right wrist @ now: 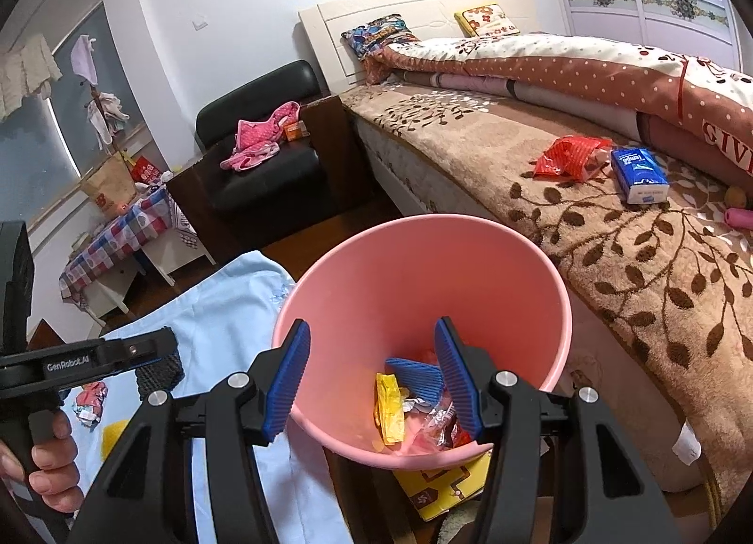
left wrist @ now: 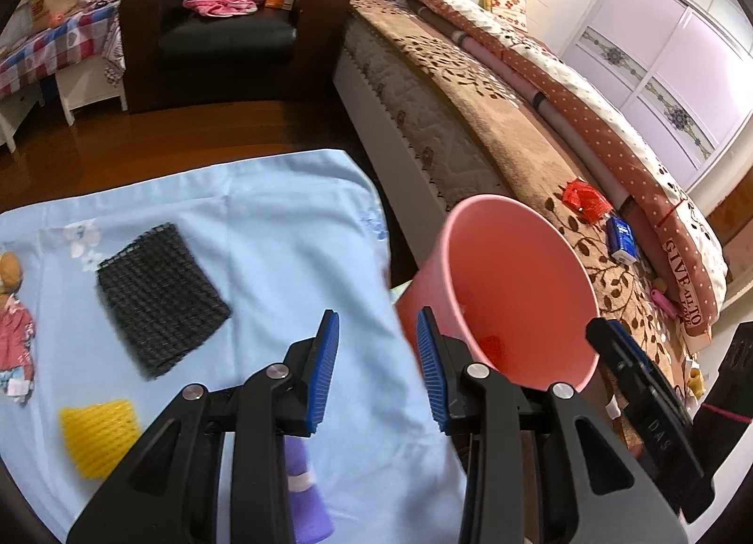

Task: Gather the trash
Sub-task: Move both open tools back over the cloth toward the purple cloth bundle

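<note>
- The pink bin (right wrist: 423,332) stood on the floor between the blue cloth (left wrist: 292,224) and the side of the bed (right wrist: 588,224), its mouth wide and round, its walls smooth and narrowing toward the bottom.
- Inside it lay a crumpled yellow wrapper (right wrist: 389,407), some clear and silvery crinkled wrappers with red on them (right wrist: 442,424), and a blue ridged piece (right wrist: 414,374).
- My right gripper (right wrist: 372,384) hung over the bin's near rim with its blue ridged fingers (right wrist: 454,379) spread apart; one finger sat outside the rim, the other over the inside, and nothing was pinched between them.
- My left gripper (left wrist: 376,374) was over the edge of the blue cloth just beside the bin, fingers apart and empty.
- On the cloth, still uncollected, lay a black mesh pad (left wrist: 160,299), a yellow foam net (left wrist: 99,436) nearer to me, and a purple roll (left wrist: 306,487) mostly hidden under my left gripper.
- A yellow card (right wrist: 442,483) poked out from under the bin.
- On the brown leaf-patterned blanket sat a red crumpled bag (right wrist: 569,156) and, just beside it, a blue tissue pack (right wrist: 640,174).
- Farther off stood a black armchair (right wrist: 268,158) with pink clothing (right wrist: 259,139) on its seat.
</note>
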Tool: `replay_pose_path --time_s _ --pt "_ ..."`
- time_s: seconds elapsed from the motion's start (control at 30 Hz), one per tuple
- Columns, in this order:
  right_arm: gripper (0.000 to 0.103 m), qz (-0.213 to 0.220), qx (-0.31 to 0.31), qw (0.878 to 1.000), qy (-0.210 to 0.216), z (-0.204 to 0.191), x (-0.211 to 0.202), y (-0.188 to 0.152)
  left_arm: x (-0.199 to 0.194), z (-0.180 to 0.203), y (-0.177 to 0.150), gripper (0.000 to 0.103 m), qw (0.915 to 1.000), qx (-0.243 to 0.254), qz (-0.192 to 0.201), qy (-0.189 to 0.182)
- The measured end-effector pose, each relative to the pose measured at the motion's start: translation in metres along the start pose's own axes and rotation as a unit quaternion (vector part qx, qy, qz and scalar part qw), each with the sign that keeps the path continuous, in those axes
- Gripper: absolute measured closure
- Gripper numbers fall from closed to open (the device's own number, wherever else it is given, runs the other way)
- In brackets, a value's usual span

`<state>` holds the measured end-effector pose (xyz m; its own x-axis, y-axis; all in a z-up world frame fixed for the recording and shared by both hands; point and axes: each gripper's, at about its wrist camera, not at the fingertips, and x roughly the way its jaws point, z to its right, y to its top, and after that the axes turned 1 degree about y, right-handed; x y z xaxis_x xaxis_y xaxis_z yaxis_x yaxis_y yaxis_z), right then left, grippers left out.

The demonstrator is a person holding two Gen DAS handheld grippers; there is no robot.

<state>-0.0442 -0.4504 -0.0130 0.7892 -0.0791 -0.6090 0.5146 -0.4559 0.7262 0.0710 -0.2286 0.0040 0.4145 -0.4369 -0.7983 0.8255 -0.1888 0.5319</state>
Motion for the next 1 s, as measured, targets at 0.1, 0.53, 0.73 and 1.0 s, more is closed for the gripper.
replay_pose_path --time_s 0.1,0.53,0.73,1.0 --pt "0.049 0.0 -0.004 1.0 0.004 -0.003 -0.001 0.0 -0.005 -0.01 -0.003 0.069 0.9999 -0.008 -0.001 0.007" --pt "0.049 -0.005 -0.021 1.0 0.017 -0.018 -0.003 -0.004 -0.022 -0.041 -0.016 0.068 0.9996 -0.019 0.003 0.018" --pt "0.049 -0.007 -0.029 0.999 0.025 -0.025 -0.004 -0.006 -0.029 -0.052 -0.021 0.062 0.9994 -0.022 0.004 0.026" --pt "0.049 -0.014 -0.043 0.998 0.05 -0.043 -0.005 -0.013 -0.039 -0.066 -0.027 0.057 0.999 -0.031 0.013 0.028"
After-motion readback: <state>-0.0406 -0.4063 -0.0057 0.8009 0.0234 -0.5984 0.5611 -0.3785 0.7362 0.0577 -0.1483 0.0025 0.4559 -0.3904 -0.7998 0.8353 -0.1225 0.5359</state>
